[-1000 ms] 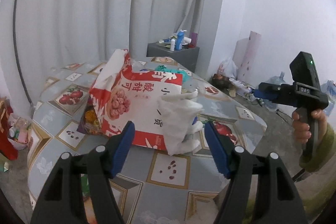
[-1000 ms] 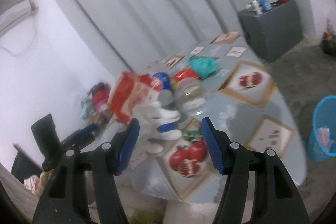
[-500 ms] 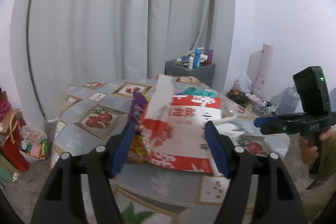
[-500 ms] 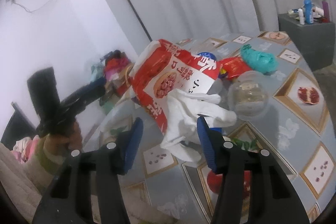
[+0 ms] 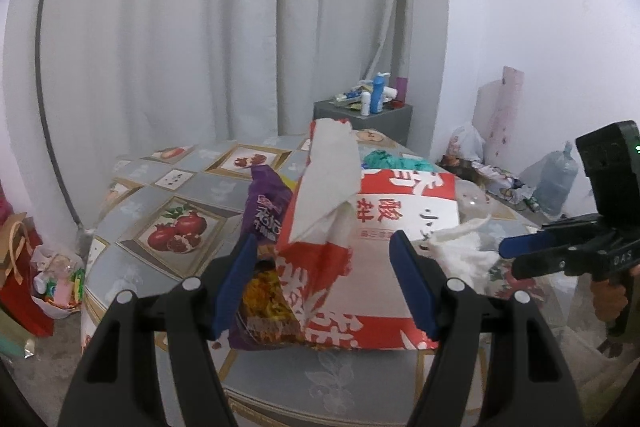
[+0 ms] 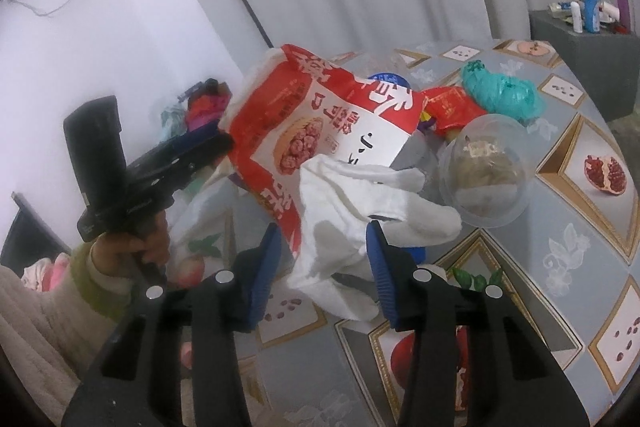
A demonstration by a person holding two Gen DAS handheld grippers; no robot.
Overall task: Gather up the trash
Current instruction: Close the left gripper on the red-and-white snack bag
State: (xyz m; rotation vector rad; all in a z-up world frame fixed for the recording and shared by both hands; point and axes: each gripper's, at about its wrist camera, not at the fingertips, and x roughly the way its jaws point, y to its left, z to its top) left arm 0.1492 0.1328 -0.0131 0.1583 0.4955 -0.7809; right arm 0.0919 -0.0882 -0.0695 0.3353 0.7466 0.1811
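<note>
Left tool, jaws wide apart, now straddling the red-and-white snack bag lying on the tabletop, closer than a second ago yet gripping nothing. Right tool, jaws just been closing, with the crumpled white tissue between them beside that bag, pads near but apparently not yet pressing. Probably about to pinch this trash next.

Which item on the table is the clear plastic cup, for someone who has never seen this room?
Start at the round table with the fruit-print cloth. In its pile of trash, beside the big red and white snack bag, lies the clear plastic cup. It alone is see-through, lying on its side next to the white crumpled tissue.
</note>
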